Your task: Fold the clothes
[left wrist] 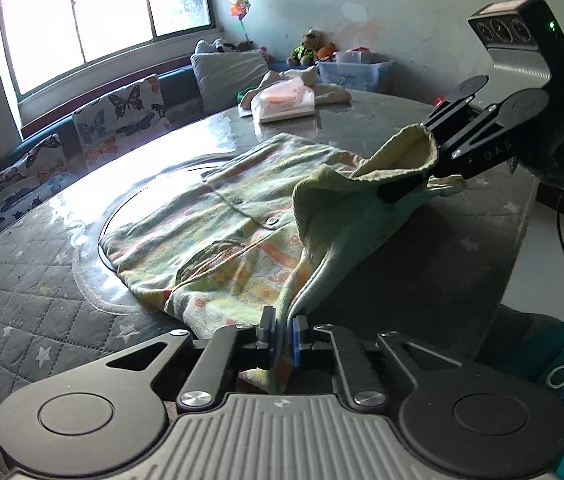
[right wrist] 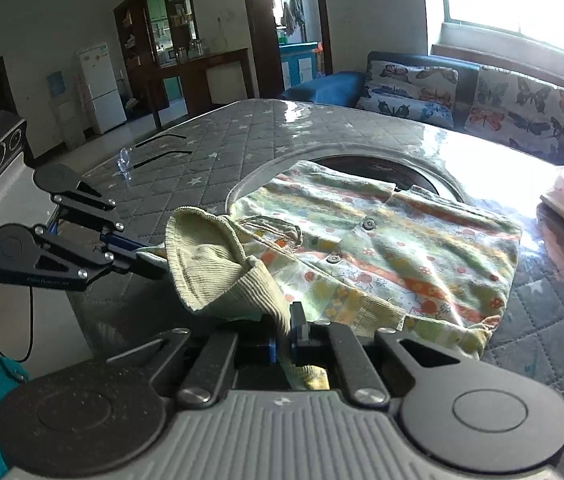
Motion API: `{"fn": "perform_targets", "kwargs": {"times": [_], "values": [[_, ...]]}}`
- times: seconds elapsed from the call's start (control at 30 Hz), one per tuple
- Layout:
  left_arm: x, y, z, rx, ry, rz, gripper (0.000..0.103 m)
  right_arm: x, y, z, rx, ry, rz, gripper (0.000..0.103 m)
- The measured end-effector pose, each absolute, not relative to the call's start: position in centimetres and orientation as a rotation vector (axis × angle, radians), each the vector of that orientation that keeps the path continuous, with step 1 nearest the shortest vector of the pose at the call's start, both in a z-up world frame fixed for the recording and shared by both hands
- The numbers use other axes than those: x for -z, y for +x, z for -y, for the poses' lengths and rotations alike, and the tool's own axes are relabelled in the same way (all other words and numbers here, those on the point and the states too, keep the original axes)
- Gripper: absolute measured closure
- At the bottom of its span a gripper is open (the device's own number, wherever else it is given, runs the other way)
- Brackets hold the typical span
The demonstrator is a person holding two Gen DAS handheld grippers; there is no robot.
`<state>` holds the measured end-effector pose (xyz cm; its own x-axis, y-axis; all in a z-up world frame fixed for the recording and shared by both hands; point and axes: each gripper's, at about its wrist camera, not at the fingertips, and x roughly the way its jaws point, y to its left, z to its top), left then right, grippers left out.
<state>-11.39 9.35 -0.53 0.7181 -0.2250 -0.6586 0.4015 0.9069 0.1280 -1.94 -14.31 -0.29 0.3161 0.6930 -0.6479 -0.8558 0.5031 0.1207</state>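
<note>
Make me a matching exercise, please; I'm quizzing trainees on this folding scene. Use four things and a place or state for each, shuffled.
Things:
1. shirt
2. left gripper
3. tissue pack
4. butterfly cushions

Places or states:
A. on the sofa under the window
B. partly flat on the table, one edge lifted
C. shut on cloth
D. on the table beyond the shirt

Pairs: 1-B, 2-C, 3-D, 4-A

quilted table [left wrist: 42, 280] | butterfly cushions [right wrist: 517, 108] | tissue pack [left wrist: 285, 100] | fridge [right wrist: 100, 88]
</note>
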Motion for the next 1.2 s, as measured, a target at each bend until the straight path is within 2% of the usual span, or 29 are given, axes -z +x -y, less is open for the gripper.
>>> {"fn": "perform_targets", "kwargs": {"times": [0.53,0.9,1.2], "values": [[-3.5,-16.3,-9.5,0.555,0.076,-0.697,0.097,-4.6,-7.5,18.1,-1.122,-0.331,-0.768,0.099],[-4.8,-10.5,-13.1,0.48,-0.072,-0.628,0.097,-7.4,-0.6,14.2,-1.1,-0.342,-0.696,0.099],[-2.9,-2.9,-18.0,0.381,-0.222,-0.709,0.097,-5.9,7.6,9.0,-1.093,-0.387,-0.726,0.099]]}}
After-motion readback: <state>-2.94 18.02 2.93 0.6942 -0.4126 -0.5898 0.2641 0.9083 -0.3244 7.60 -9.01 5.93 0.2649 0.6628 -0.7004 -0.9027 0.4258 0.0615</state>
